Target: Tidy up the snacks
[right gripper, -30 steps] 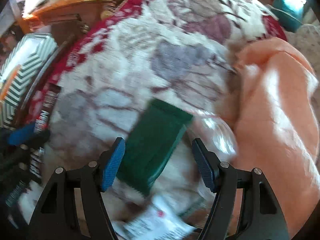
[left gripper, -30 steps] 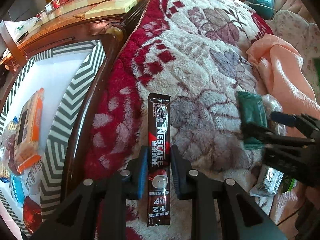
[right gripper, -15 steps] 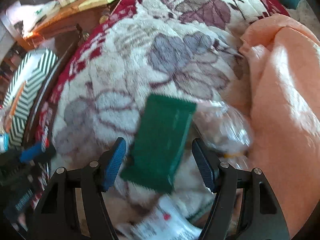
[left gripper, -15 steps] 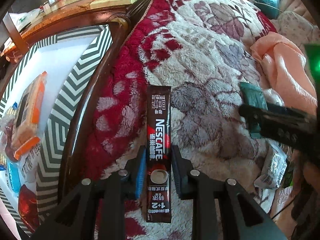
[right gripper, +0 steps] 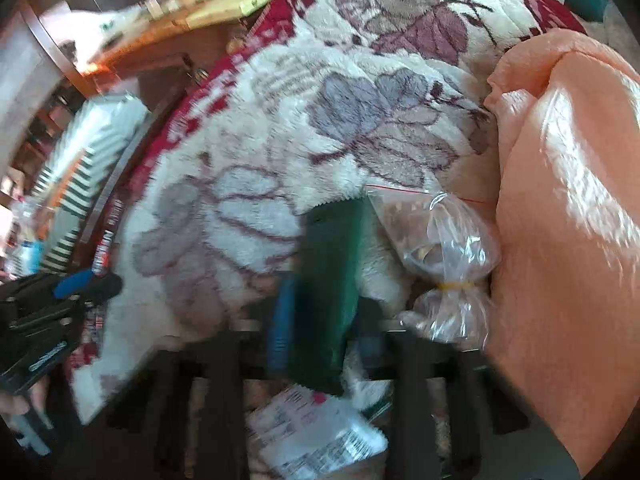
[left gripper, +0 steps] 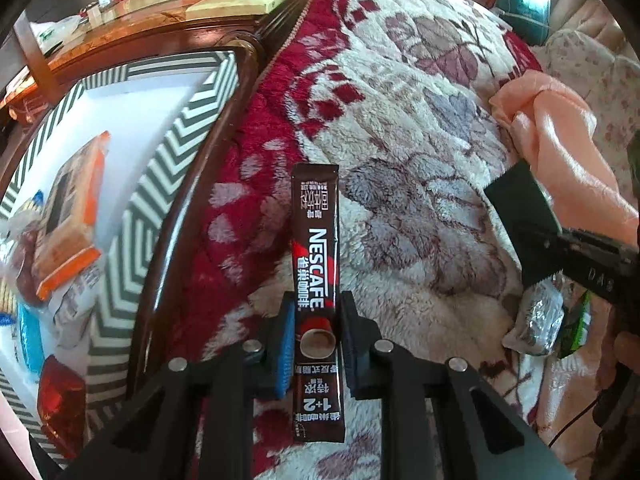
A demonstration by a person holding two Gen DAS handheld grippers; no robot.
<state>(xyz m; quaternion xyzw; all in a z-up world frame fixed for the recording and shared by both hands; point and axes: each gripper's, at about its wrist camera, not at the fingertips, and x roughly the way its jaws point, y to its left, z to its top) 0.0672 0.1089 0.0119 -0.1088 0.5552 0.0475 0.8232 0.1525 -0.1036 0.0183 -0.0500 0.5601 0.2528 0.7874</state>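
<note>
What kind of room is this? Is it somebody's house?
Probably a home living room or bedroom: a fluffy flowered blanket covers a soft seat or bed, a wooden glass-topped table stands behind, and an orange cloth lies crumpled beside snack packets.

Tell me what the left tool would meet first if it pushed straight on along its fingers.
Probably the floral plush blanket: the left tool, shut on the Nescafe coffee stick, points steeply down at it. How close the stick's far end hangs to the blanket is unclear.
</note>
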